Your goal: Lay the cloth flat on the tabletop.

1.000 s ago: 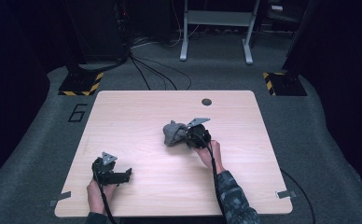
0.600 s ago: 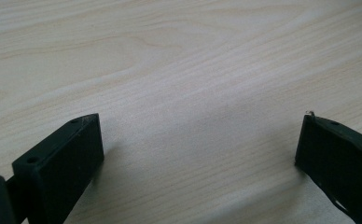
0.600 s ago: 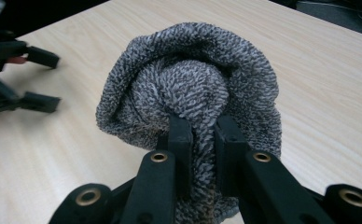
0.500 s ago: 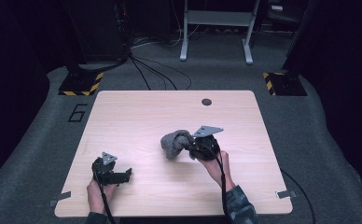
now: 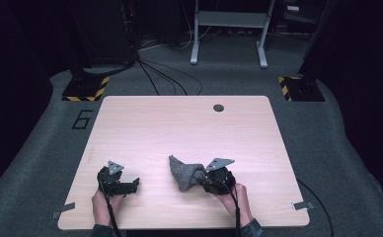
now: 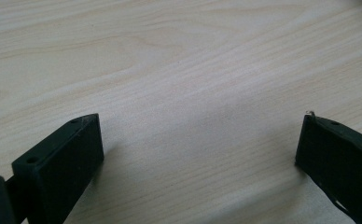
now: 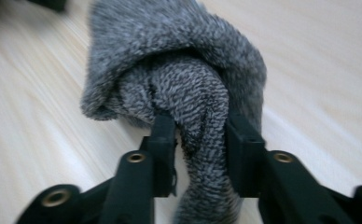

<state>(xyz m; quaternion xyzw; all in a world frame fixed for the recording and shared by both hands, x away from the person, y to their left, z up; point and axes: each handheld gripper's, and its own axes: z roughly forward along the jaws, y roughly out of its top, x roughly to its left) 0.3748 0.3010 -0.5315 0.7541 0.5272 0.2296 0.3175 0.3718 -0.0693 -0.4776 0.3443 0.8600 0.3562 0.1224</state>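
Note:
A grey fuzzy cloth (image 5: 183, 170) lies bunched on the wooden table (image 5: 179, 128), near the front and a little right of centre. My right gripper (image 5: 204, 180) is shut on the cloth's right end. In the right gripper view both black jaws pinch a fold of the cloth (image 7: 188, 88), and the rest spills forward over the wood. My left gripper (image 5: 130, 185) rests low at the front left of the table, held by a hand. In the left gripper view its jaws stand wide apart over bare wood (image 6: 193, 93) with nothing between them.
A small dark round hole (image 5: 218, 107) sits near the table's far edge. Grey carpet surrounds the table, with cables (image 5: 160, 74), a metal stand (image 5: 229, 29) and striped black-and-yellow bases (image 5: 86, 89) on the floor behind it.
My right gripper has pulled the cloth toward the front of the table, stretching it out behind the jaws. The left gripper has stayed in place.

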